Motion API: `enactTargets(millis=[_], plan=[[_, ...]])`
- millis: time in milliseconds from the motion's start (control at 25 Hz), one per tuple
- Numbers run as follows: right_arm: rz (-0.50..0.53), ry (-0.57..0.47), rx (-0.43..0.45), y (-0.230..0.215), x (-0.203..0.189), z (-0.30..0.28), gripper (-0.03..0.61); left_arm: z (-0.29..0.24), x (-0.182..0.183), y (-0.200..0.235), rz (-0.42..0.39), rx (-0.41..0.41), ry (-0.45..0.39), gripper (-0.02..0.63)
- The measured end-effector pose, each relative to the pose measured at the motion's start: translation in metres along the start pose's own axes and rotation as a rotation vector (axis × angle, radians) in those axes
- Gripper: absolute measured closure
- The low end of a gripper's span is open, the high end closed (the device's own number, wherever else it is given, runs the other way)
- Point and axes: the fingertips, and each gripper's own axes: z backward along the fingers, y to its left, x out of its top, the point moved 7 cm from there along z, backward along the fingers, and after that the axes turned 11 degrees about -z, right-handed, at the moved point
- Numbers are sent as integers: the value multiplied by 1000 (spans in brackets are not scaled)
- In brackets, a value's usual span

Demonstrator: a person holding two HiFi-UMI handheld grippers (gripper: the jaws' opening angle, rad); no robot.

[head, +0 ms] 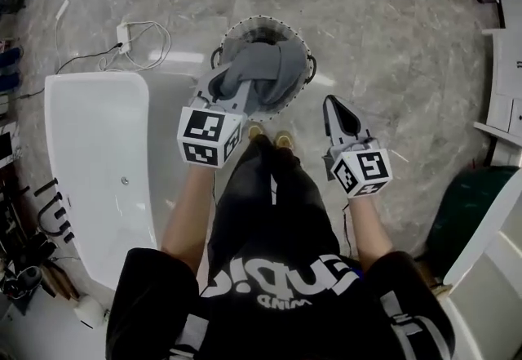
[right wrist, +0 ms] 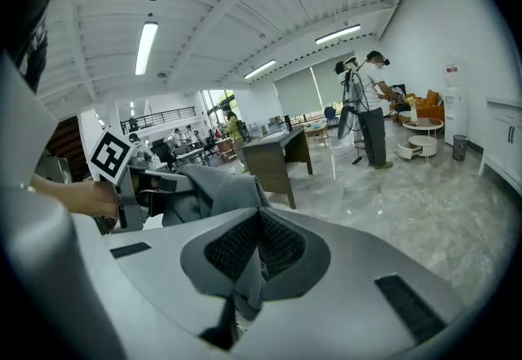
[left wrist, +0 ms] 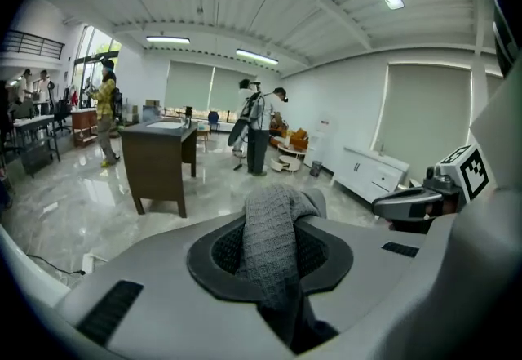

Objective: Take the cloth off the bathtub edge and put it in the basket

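The grey cloth hangs bunched over the round wire basket on the marble floor, with part of it down inside. My left gripper is shut on the cloth just above the basket's near-left rim. In the left gripper view the waffle-knit cloth is pinched between the pads and drapes over the jaw tips. My right gripper is held to the right of the basket, apart from the cloth, jaws shut with nothing in them. The right gripper view shows the left gripper with the cloth. The white bathtub stands on the left.
A power strip with a white cable lies on the floor beyond the bathtub. White cabinets and a dark green object line the right side. A dark wooden desk and several people stand further off in the room.
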Motion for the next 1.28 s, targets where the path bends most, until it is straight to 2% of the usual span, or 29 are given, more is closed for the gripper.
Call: enactTargets(millis=[280,440,640,840,920,960,1000,1040,1120,1280], plan=[[-32,50,-18,-33,-54,-47,565,-60,-78,1,42,-17,23,537],[-52,94,-24,-45,-85,-63,565,-82,-115,1,64,-29,63,537],[-73,118,-31,-54,-103,-65,565,-96,-141,-8,94,-77,105,532],[-93,120,-36,-53,-107,-59,565,-97,-156,-18,101,-89,167,510],[-91,123,-30,-53,-107,-60,565,-100,-162,-20,110,-92,192,459],[-86,125,-26,-53,-107,-60,565,-102,-165,-21,119,-90,204,406],[-82,127,-22,-53,-107,-60,565,-104,-167,-22,126,-81,209,312],[-80,129,-20,-53,-107,-60,565,-104,-168,-22,124,-67,207,279],[-80,128,-21,-53,-108,-58,565,-103,-167,-22,113,-44,199,239],[-77,114,-26,-48,-99,-52,565,-92,-159,-24,126,-41,184,232]])
